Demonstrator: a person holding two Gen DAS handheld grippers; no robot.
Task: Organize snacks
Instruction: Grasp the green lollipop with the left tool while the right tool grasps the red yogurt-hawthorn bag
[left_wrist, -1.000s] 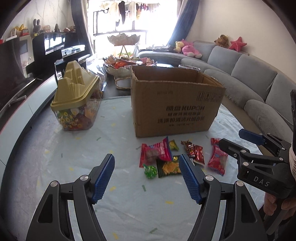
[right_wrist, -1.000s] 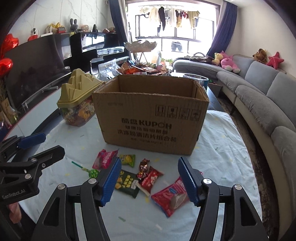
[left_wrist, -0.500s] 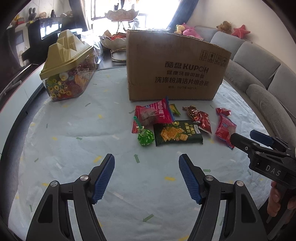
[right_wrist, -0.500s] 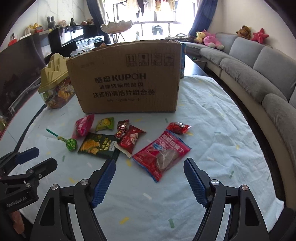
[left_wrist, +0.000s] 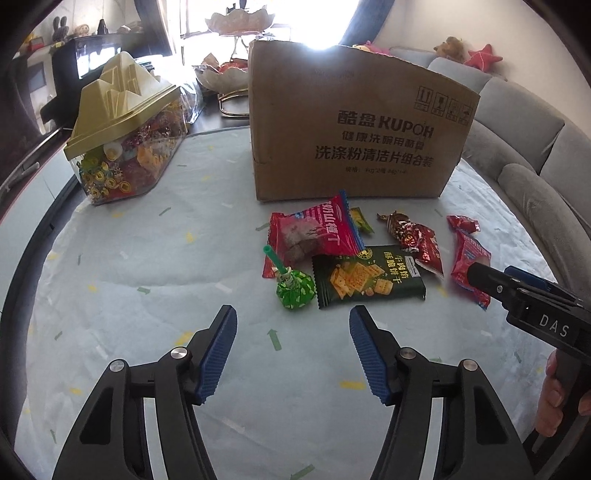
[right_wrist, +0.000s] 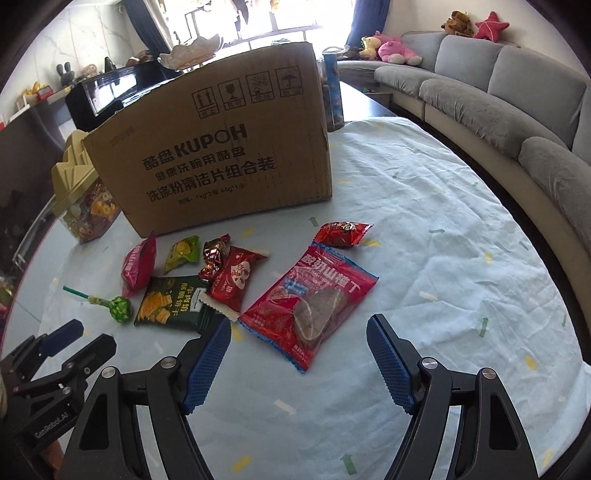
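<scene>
While both grippers gape empty, the red bag (right_wrist: 314, 306) lies slanted just ahead of the right gripper (right_wrist: 299, 363), nearer than the left gripper (left_wrist: 293, 354).

A pale blue tablecloth (left_wrist: 147, 266) speckled with yellow and green flecks is being seen beneath a plain brown cardboard box (left_wrist: 354, 125) printed in black, red foil snack packets (right_wrist: 314, 302), and a dark green cracker packet (left_wrist: 367, 277).

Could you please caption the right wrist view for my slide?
Open right gripper poised over a large red snack packet on the pale tablecloth, before the brown cardboard box.
</scene>
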